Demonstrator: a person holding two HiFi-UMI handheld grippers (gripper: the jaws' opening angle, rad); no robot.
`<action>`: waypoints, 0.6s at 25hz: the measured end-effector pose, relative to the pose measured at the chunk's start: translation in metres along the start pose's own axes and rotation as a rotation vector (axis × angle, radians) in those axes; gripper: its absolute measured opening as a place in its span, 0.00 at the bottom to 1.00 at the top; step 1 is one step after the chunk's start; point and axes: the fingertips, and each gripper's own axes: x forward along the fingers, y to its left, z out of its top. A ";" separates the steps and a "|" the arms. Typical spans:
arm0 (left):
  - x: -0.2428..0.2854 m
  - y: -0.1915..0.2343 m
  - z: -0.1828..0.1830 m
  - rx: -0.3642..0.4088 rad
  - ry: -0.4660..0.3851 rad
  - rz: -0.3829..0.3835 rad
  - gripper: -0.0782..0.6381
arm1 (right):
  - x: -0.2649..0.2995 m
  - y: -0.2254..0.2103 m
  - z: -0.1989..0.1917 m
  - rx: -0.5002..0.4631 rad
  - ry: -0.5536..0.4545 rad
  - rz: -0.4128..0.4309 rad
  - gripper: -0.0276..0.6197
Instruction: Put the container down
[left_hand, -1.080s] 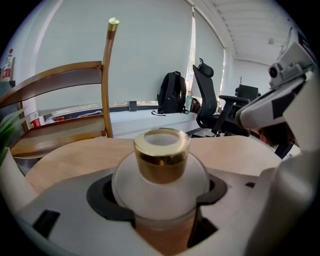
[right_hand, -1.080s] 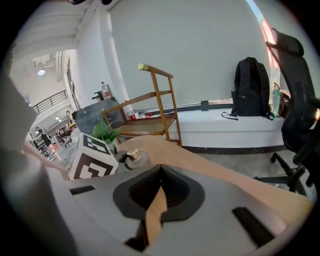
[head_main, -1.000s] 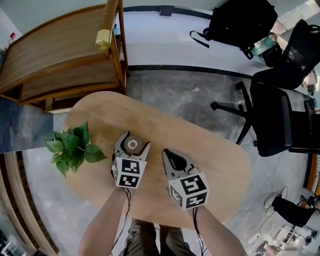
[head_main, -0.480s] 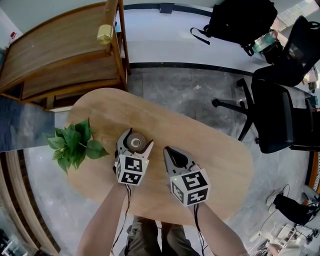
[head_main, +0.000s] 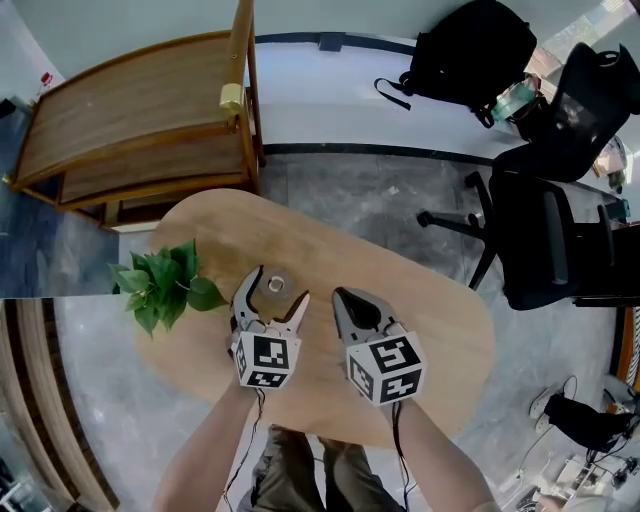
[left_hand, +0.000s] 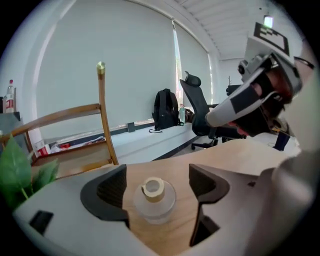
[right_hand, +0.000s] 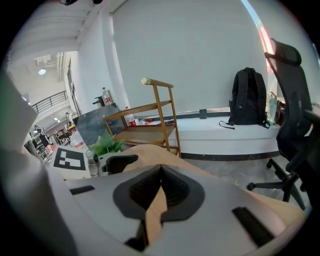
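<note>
left gripper view: left tongs (left_hand: 157, 182) just opening, container (left_hand: 155, 199) between untouched; right tongs (right_hand: 161, 172) closed

The container (left_hand: 157, 205) is frosted white with a beige cap (left_hand: 152, 187). The table (head_main: 440, 330) is pale wood grain. The plant (head_main: 165, 285) at its left edge is green.

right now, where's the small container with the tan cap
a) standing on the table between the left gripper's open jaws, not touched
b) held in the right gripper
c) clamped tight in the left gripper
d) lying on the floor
a: the container stands upright on the wooden table between the jaws of the left gripper, with a gap to each pad; those jaws have just been opening.
</note>
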 end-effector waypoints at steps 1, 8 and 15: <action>-0.009 -0.001 0.011 0.004 -0.014 -0.002 0.62 | -0.007 0.001 0.008 -0.001 -0.011 -0.002 0.04; -0.085 0.002 0.092 -0.026 -0.114 0.001 0.59 | -0.071 0.021 0.068 -0.022 -0.089 0.005 0.04; -0.187 0.017 0.186 -0.025 -0.240 0.068 0.28 | -0.156 0.059 0.134 -0.060 -0.185 0.031 0.04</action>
